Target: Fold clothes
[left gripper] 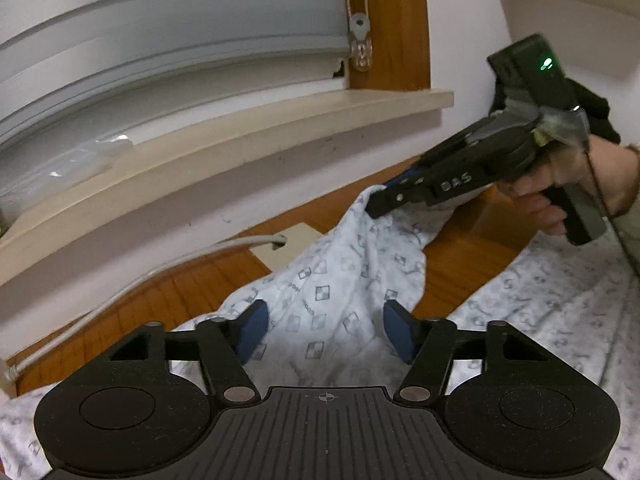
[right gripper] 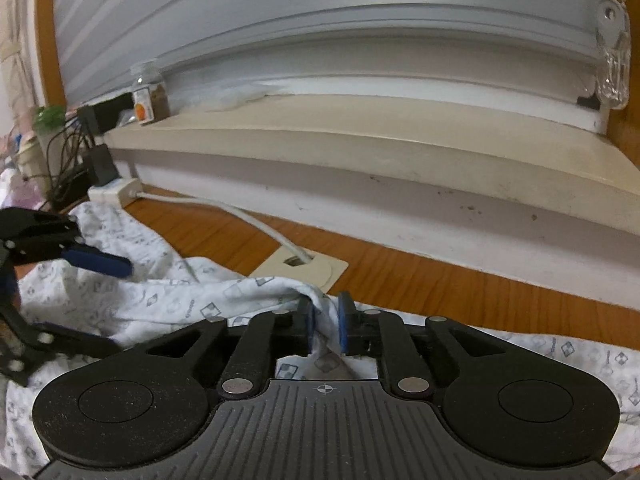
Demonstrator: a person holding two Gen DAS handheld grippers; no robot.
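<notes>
Lying across the wooden table (left gripper: 192,280) is a pale printed garment (left gripper: 328,280), crumpled and partly lifted, and both grippers are at it. The left gripper (left gripper: 326,330) has its blue pads (left gripper: 252,332) spread apart, with a fold of the garment running between them and out ahead; neither pad visibly presses on the cloth. Just beyond the left gripper's far-left side, a white cable (left gripper: 120,284) runs over the table to a beige cable plate (left gripper: 292,246). Ahead and to the right of the left gripper, a hand (left gripper: 560,196) holds the right gripper (left gripper: 380,196), whose tip pulls a corner of the garment up off the table. In the right wrist view the right gripper (right gripper: 325,326) stands nearly closed, pinching a bunched ridge of cloth between its pads. Left of it the left gripper's blue finger (right gripper: 100,262) hovers over the garment. Beyond both runs a cream window sill (right gripper: 360,136), carrying a small jar (right gripper: 150,96) at its left end.
</notes>
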